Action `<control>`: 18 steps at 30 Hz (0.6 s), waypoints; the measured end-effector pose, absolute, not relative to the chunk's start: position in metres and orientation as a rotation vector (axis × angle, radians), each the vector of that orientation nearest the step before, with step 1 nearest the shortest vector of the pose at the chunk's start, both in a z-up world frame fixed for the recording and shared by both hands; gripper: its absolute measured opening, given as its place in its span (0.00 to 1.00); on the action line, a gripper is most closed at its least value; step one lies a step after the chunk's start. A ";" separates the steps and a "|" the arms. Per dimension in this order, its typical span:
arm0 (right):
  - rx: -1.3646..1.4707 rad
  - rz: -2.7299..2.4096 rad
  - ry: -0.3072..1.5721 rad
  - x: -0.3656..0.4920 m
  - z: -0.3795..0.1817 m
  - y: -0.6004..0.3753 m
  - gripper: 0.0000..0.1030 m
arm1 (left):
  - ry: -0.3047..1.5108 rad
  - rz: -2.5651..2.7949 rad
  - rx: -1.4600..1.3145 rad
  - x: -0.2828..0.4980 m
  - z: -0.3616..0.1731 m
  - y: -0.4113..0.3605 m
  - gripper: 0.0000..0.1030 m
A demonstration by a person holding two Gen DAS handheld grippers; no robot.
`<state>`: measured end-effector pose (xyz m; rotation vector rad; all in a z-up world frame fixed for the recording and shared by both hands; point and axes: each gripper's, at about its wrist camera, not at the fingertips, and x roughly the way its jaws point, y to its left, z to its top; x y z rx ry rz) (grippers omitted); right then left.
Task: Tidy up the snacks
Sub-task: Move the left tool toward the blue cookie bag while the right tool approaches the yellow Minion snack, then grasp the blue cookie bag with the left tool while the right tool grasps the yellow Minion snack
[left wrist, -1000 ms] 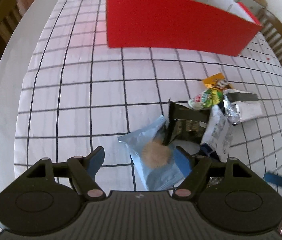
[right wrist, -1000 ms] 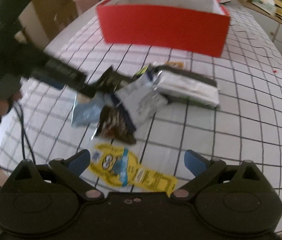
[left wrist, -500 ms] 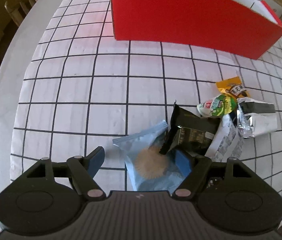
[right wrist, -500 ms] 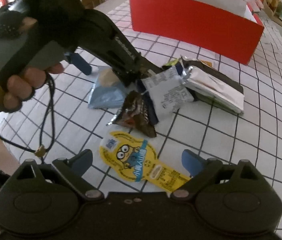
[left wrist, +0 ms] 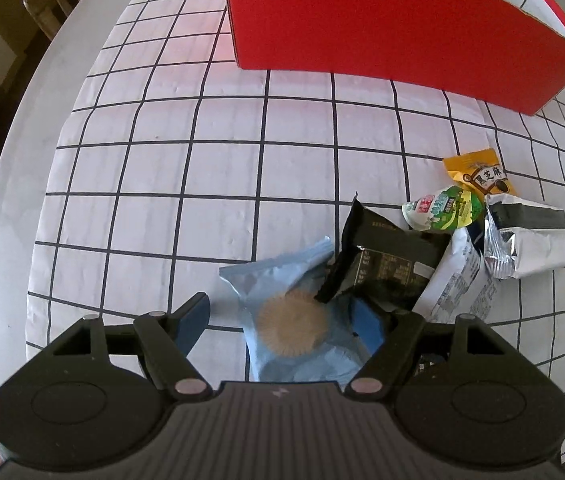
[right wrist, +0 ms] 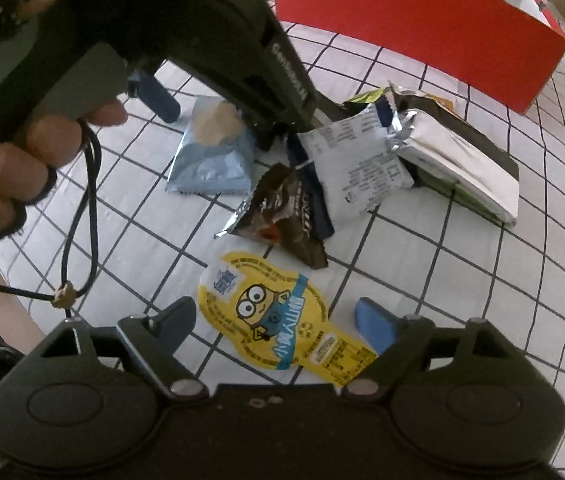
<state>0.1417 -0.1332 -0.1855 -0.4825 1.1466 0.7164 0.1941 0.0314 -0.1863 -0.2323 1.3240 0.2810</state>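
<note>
Red cardboard fills the far side of the scene: the open box (left wrist: 382,28) stands on the checked cloth of the bench (left wrist: 142,160), well apart from the snacks, and is presumably where they belong.

Nearer lies the loose heap, a silver pack (left wrist: 530,244), a white pack (left wrist: 462,280) and a black pack (left wrist: 386,264) leaning on one another, with a green-and-white pouch (left wrist: 442,208) and an orange sachet (left wrist: 478,176) at its far edge.

At the heap's near corner the pale blue cookie packet (left wrist: 294,320) lies flat, its long axis running away from the left claw (left wrist: 282,316), so the fingers straddle its narrow width. That claw points steeply down with its jaws apart; the packet is between them, but I cannot tell whether the right pad touches it, and the left pad stands clear. The black pack's corner overlaps the packet's far right edge and may drag along.

Smallest and alone, the yellow cartoon pouch (right wrist: 282,320) lies flat just under the right claw (right wrist: 278,320), apart from the heap. Its long axis slants from upper left to lower right, crossing the line between the fingers at an angle. Those jaws are closing with the pouch between them, not yet pressing it. Each hand is nearest its own packet.
</note>
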 end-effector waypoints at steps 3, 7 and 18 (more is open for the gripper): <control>-0.517 0.698 1.135 0.136 -0.187 -0.131 0.80 | 1.320 0.283 -0.235 0.194 -0.186 0.033 0.67; -0.533 0.692 1.122 0.130 -0.184 -0.128 0.67 | 1.309 0.302 -0.247 0.191 -0.182 0.037 0.52; -0.442 0.670 1.128 0.126 -0.175 -0.144 0.64 | 1.291 0.243 -0.331 0.184 -0.178 0.058 0.45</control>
